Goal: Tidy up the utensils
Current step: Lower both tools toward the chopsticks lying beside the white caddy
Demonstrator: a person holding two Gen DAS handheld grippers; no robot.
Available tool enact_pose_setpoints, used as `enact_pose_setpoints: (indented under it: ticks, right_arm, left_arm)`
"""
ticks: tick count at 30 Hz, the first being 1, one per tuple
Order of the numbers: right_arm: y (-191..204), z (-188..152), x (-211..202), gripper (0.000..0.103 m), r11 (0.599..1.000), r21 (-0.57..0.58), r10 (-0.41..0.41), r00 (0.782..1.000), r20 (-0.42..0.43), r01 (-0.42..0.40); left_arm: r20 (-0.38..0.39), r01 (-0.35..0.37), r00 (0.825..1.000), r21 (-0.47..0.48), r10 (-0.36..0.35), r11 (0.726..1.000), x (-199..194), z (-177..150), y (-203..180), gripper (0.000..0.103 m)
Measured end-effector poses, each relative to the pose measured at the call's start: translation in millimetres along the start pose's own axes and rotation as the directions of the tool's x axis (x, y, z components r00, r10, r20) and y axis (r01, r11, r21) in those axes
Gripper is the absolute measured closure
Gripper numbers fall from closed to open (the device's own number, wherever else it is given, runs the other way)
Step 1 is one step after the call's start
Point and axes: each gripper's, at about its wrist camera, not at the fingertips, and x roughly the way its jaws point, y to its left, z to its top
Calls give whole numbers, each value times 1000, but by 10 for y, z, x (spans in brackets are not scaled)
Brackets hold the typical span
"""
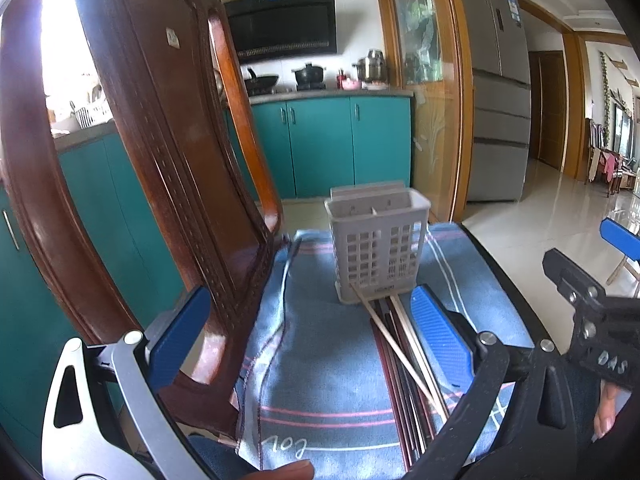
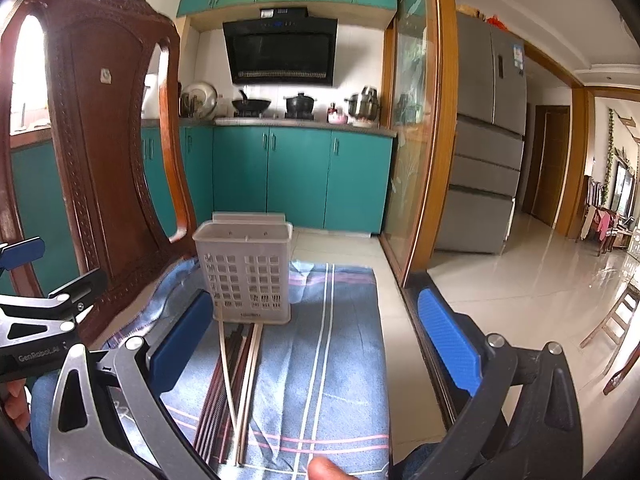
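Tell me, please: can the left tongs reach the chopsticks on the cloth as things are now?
Probably yes. The left tongs are open and empty, and the chopsticks lie bare on the blue cloth between the fingers. Nothing covers them; the grey holder stands beyond their far ends.

This is a home kitchen. A black stove hood (image 2: 280, 50) hangs on the wall. Under it, pots (image 2: 299, 103) sit on the bench (image 2: 304, 122), with green cupboards (image 2: 300, 176) below. To the hood's right stands a big grey fridge (image 2: 486, 136).
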Motion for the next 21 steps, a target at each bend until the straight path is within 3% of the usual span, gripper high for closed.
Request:
enact_pose_setpoints:
  ticks: [6,8,9,10,11,12,13,15,19,20,21]
  right_arm:
    - [-46,-186,442,3,999,-44,-6,984,-178,-1]
    - [-7,-285,646,4,997,-39,56,970,-238,-67]
    - [26,-321,748,13,994,-21,96,959,-265,-105]
    - [48,-357,878,24,991,8,133,945,-300,-137]
    - [86,-397,1076,29,980,61,197,916,-350,-188]
    - [138,-408,1194,35,970,93,245,897,-369,-226]
    - [233,-402,1359,35,955,122,296,873,-387,-270]
    - [450,-345,1598,35,941,117,338,849,-407,-319]
    - [981,-294,2162,36,939,34,312,804,-507,-343]
    - [1036,-294,2252,38,943,23,294,795,-532,-333]
    - [1102,-333,2380,47,948,18,271,780,-564,-317]
  left_arm:
    - [-89,40,995,7,-40,999,199,-170,-11,3]
    - [-121,61,991,-1,-61,998,269,-237,-5,3]
    - [-144,82,986,-6,-82,997,313,-279,-7,3]
    - [-167,98,981,-11,-99,995,352,-324,-12,3]
    - [-184,110,977,-15,-111,994,376,-366,-21,5]
    - [-194,121,973,-16,-122,993,395,-398,-23,12]
    - [-208,132,969,-17,-132,991,411,-429,-29,16]
    - [-230,141,963,-19,-142,990,444,-470,-25,26]
    - [-246,144,959,-19,-145,989,454,-491,2,29]
    - [-244,139,960,-18,-139,990,446,-492,12,29]
    - [-244,137,960,-18,-137,990,440,-493,22,29]
